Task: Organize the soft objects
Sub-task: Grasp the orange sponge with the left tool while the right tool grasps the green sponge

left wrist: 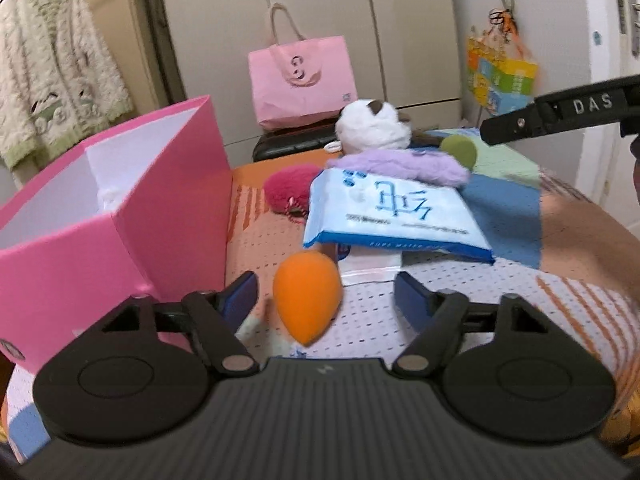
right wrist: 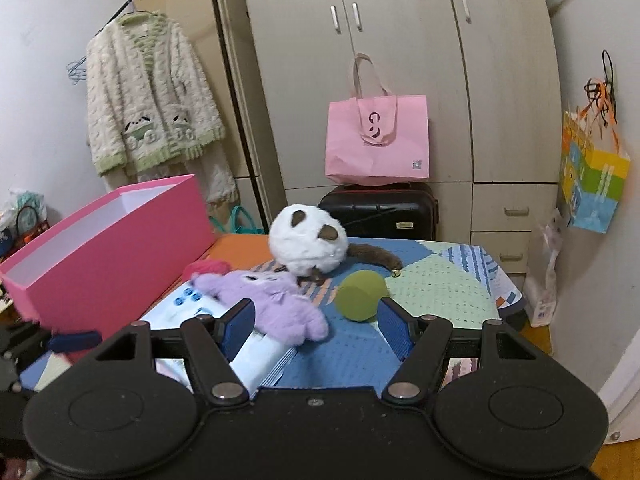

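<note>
My left gripper [left wrist: 325, 296] is open, with an orange egg-shaped sponge [left wrist: 307, 297] lying between its fingers on the table. The open pink box [left wrist: 132, 204] stands just left of it. A blue wet-wipe pack [left wrist: 390, 216] lies behind the sponge, with a purple plush [left wrist: 404, 166] on its far end. My right gripper [right wrist: 318, 322] is open above the table, with the purple plush [right wrist: 276, 300] near its left finger and a green sponge [right wrist: 360, 296] near its right finger. A white and brown plush [right wrist: 310, 240] sits behind them. A red fluffy ball [left wrist: 290, 188] lies beside the box.
The table has a patchwork cloth [right wrist: 440, 284]. A black suitcase [right wrist: 380, 210] with a pink bag [right wrist: 378, 142] stands behind it, before a wardrobe. A fluffy jacket [right wrist: 152, 96] hangs at the left. The right gripper's body [left wrist: 560, 110] reaches in at upper right of the left wrist view.
</note>
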### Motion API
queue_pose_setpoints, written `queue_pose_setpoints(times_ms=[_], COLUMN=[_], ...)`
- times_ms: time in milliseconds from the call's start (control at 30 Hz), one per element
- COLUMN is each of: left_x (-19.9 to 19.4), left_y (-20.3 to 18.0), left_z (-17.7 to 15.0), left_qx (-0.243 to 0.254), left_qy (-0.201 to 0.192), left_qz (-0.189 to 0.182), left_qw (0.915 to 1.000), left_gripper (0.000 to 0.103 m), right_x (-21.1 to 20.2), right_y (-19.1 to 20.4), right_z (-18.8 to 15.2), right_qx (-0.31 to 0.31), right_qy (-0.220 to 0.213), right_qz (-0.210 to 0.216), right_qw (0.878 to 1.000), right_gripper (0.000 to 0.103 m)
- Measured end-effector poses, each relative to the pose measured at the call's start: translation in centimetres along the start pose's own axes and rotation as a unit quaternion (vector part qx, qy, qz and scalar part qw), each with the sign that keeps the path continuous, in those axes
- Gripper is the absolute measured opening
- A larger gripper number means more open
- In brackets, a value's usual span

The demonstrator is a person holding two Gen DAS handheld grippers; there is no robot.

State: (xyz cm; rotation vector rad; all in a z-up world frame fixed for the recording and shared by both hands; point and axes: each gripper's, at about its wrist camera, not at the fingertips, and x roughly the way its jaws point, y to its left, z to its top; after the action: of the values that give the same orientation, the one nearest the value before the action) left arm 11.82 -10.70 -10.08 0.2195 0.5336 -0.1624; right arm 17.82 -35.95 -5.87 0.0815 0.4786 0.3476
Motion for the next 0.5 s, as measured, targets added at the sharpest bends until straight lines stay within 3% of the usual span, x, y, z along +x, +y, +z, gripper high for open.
queue_pose_setpoints(times_ms=[167,267,500], left_x=[0.6,0.9,1.1], left_y=[-0.5,-0.7,-0.5], left_z=[-0.3,-0.5,-0.6], left_qx=[0.002,0.006,-0.002], left_qy=[-0.008,-0.008,-0.012], left_qz=[0.013,0.019,0.032], left_qw=[0.9999,0.9998,0.9994], left_gripper=[0.067,0.056,0.045], right_x=[2.5,4.1,7.4], right_y=[-1.3,-2.1,-3.6], right_z=[0.5,0.8,1.0], right_qx=[0.022,0.041,0.071], right_qy=[0.007,0.018,0.05], right_qz=[0.001,-0.004,-0.011], right_qw=[1.0,0.999,0.996], right_gripper=[0.073,0.073,0.073])
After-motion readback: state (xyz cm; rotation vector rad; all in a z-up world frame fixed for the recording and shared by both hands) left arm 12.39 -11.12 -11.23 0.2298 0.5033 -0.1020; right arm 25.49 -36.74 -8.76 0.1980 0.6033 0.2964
